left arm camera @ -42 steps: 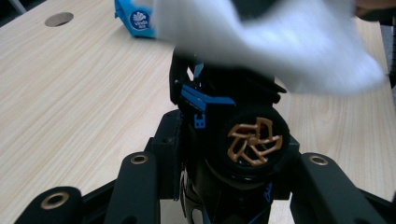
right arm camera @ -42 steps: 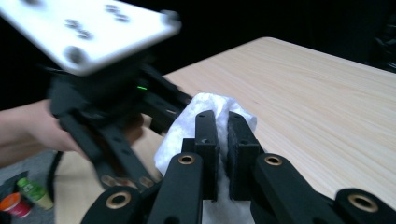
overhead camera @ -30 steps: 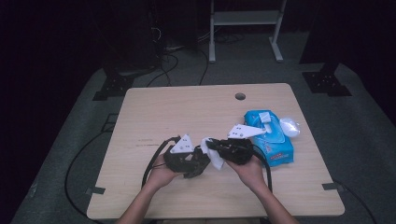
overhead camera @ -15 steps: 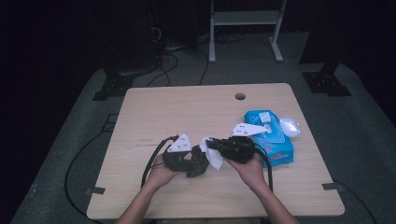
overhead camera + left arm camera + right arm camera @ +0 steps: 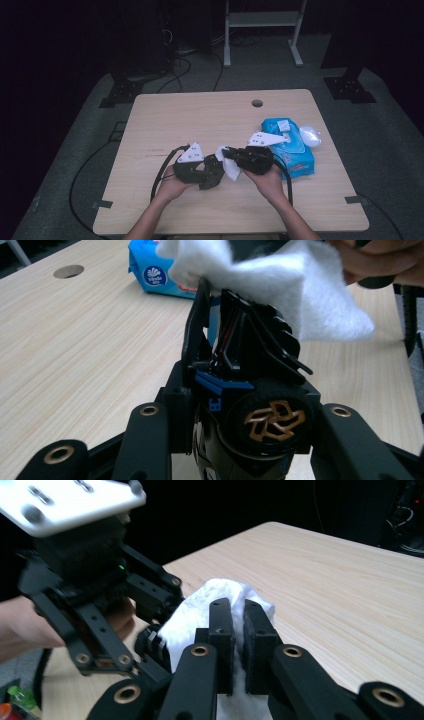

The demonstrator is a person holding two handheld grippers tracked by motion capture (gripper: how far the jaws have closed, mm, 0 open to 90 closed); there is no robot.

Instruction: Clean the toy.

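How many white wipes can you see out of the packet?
1. The crumpled white cloth wipe is pinched in the right gripper, pressed against the black toy-like object held by the left gripper. More may be hidden inside the blue plastic wipes packet.

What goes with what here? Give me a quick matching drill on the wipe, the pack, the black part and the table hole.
Things:
1. wipe
2. pack
3. black part
4. hole

States:
A. between the left gripper's jaws
B. far edge of the table
C. pinched in the right gripper
D. lying beside the right hand

Pairs: 1-C, 2-D, 3-A, 4-B
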